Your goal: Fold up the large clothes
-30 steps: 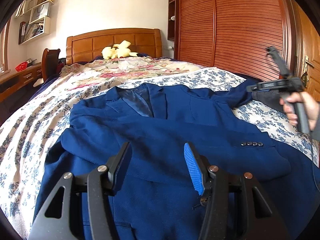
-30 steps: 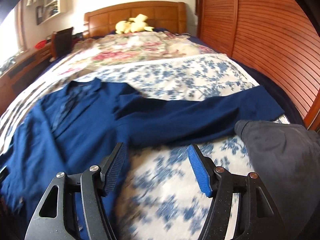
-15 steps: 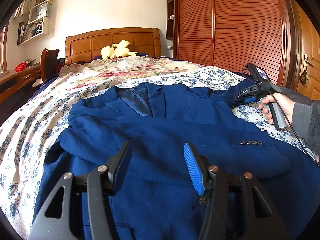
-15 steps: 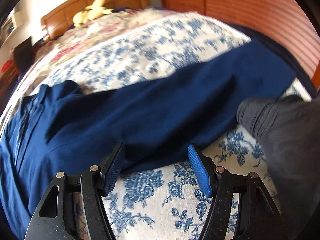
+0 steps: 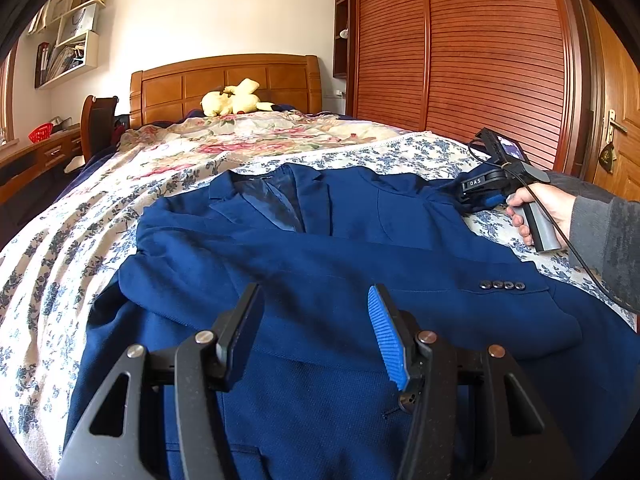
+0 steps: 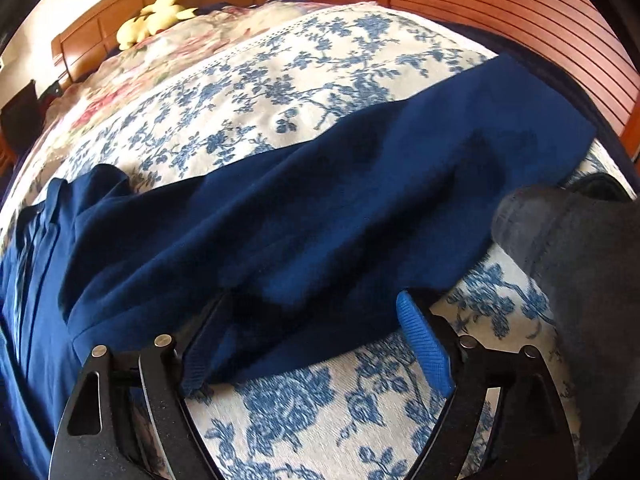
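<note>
One navy jacket is shown spread front-up on a bed covered by a blue-flowered bedspread; four buttons are counted on the sleeve folded across its chest. One yellow plush toy is seen at the headboard, beyond the jacket's collar.

Two grippers are shown. The left gripper is held above the jacket's lower front, its jaws parted about halfway, with nothing between them and no cloth touched. The right gripper, gripped by the person's right hand, is set at the outstretched sleeve on the jacket's far side; its jaws have just been opening and stand wide, released, with the sleeve's near edge lying between them, unpressed.

Bare bedspread is left around the sleeve; a grey garment lies just beside its cuff end.
</note>
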`<control>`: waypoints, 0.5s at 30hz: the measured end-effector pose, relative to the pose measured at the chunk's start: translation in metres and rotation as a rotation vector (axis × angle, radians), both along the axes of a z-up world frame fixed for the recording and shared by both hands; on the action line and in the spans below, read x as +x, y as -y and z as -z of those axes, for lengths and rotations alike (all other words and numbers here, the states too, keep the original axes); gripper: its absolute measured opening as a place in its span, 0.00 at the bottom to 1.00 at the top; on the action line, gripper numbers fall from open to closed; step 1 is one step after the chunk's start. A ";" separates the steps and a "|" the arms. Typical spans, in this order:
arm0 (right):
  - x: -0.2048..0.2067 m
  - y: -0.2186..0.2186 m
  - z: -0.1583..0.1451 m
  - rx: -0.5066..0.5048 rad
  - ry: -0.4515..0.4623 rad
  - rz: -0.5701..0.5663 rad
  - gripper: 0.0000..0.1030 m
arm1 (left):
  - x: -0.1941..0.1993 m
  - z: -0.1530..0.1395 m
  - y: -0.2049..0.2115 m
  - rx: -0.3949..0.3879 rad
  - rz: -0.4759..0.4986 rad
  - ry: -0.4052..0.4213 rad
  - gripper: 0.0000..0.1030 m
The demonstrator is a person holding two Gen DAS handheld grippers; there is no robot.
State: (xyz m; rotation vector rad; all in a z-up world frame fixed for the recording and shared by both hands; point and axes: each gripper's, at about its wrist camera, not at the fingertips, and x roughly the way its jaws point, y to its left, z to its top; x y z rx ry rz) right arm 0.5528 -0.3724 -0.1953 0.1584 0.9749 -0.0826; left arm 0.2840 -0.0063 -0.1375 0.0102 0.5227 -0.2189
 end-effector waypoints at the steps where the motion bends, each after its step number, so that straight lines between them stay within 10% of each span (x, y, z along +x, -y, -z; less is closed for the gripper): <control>1: 0.001 -0.003 -0.001 -0.001 0.003 -0.019 0.56 | 0.000 0.000 0.000 0.000 0.000 0.000 0.52; 5: 0.003 -0.019 -0.002 -0.022 -0.006 -0.097 0.13 | 0.000 0.001 0.001 0.002 0.001 -0.002 0.52; 15: -0.026 -0.047 -0.053 0.018 0.179 -0.250 0.02 | 0.000 0.001 0.001 0.002 0.001 -0.002 0.52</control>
